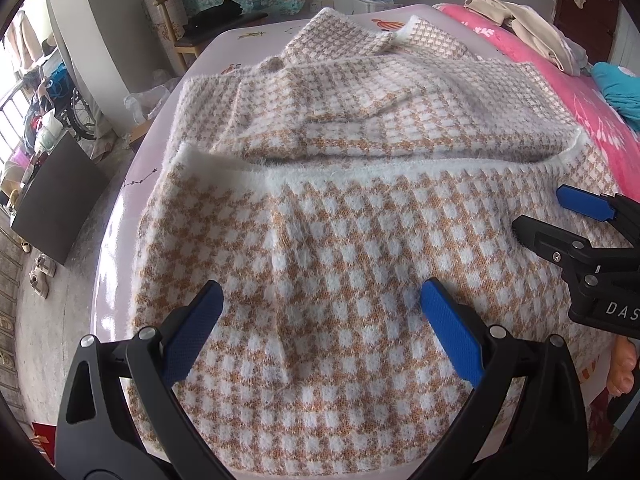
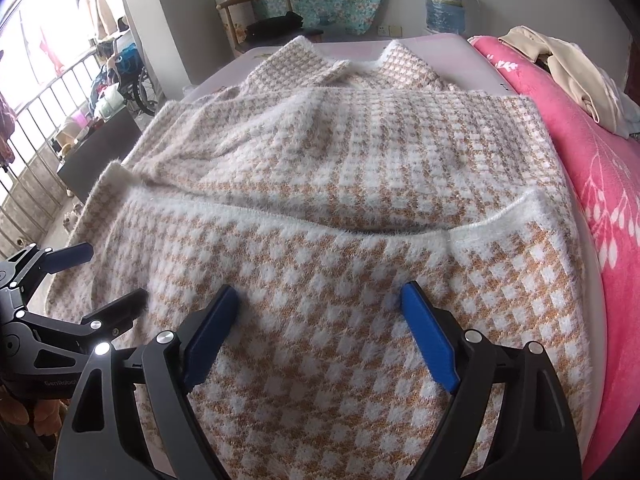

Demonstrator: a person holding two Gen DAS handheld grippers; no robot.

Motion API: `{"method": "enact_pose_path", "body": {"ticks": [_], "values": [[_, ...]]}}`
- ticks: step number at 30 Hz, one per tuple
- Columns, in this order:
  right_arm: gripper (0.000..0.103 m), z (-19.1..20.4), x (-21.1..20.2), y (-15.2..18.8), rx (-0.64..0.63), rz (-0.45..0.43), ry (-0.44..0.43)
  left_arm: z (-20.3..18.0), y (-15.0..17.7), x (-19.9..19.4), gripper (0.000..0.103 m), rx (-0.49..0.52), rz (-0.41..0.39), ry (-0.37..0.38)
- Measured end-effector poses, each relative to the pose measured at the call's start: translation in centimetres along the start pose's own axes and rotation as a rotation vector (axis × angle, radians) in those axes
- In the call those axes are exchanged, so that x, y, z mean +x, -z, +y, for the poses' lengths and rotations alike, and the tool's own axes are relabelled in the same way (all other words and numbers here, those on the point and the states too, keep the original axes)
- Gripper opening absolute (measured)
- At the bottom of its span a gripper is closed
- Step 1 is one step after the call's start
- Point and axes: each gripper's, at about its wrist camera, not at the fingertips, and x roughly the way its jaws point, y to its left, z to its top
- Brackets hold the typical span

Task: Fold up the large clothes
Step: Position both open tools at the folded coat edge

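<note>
Left wrist view: the left tool [image 1: 322, 294] is spread wide, pinching nothing, low in the frame over the checked sweater [image 1: 320, 208]. The sweater lies flat on the bed [image 1: 120, 240], its folded white hem [image 1: 340, 170] running left to right across mid-frame, straight ahead of the tool. The right tool [image 1: 540, 216] enters at the right edge, also spread.

Right wrist view: the right tool [image 2: 320, 296] is spread and empty over the sweater [image 2: 340, 184]; the hem corner [image 2: 532, 204] sits upper right, likely nearer this tool.
</note>
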Motion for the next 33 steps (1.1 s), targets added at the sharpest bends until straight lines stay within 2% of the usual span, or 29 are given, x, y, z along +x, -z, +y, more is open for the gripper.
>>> {"method": "enact_pose_path", "body": {"ticks": [10, 20, 33], "values": [[0.087, 0.11, 0.13, 0.05, -0.001, -0.002, -0.008, -0.34, -0.15, -0.07, 0.096, 0.017, -0.005, -0.019], [0.088, 0.12, 0.08, 0.14, -0.003, -0.007, -0.019, -0.25, -0.23, 0.07, 0.096, -0.009, 0.012, -0.027], [0.09, 0.1, -0.11, 0.34, -0.007, -0.014, -0.035, -0.62, -0.24, -0.02, 0.096, 0.006, 0.007, -0.046]]}}
